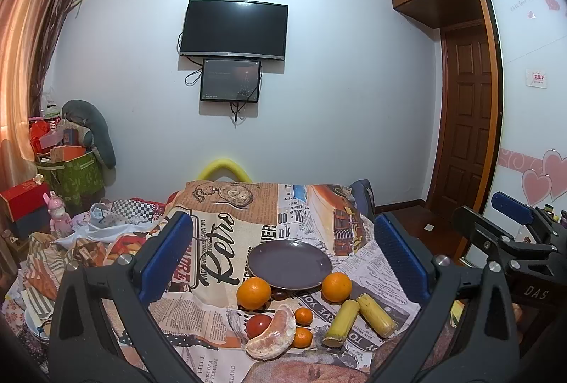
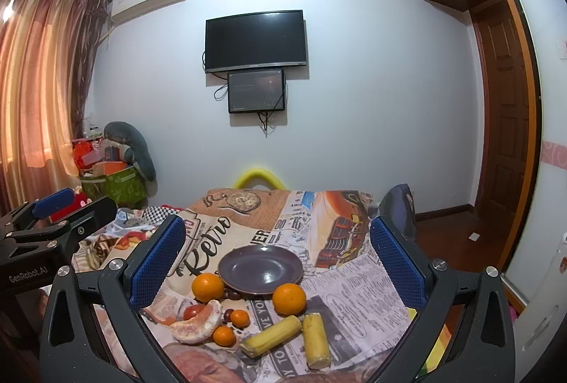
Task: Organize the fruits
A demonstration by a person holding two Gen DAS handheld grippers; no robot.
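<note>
An empty dark plate [image 1: 288,263] [image 2: 259,269] sits on a table covered with newspaper-print cloth [image 1: 226,230]. In front of it lie two oranges [image 1: 253,292] [image 1: 336,287], a peeled pomelo wedge [image 1: 272,337] [image 2: 196,322], a tomato [image 1: 258,325], two small tangerines [image 1: 303,315] [image 1: 302,337] and two yellow cane pieces [image 1: 341,322] [image 1: 376,315]. My left gripper [image 1: 283,262] is open and empty, held above the fruit. My right gripper [image 2: 276,262] is open and empty, beside the left one, which shows in its view [image 2: 71,209].
A bed with cluttered bags and cloths [image 1: 88,241] lies left of the table. A chair back [image 2: 400,206] stands at the table's far right. A yellow foam arc [image 1: 224,168] sits behind the table. Wardrobe and door [image 1: 467,120] are to the right.
</note>
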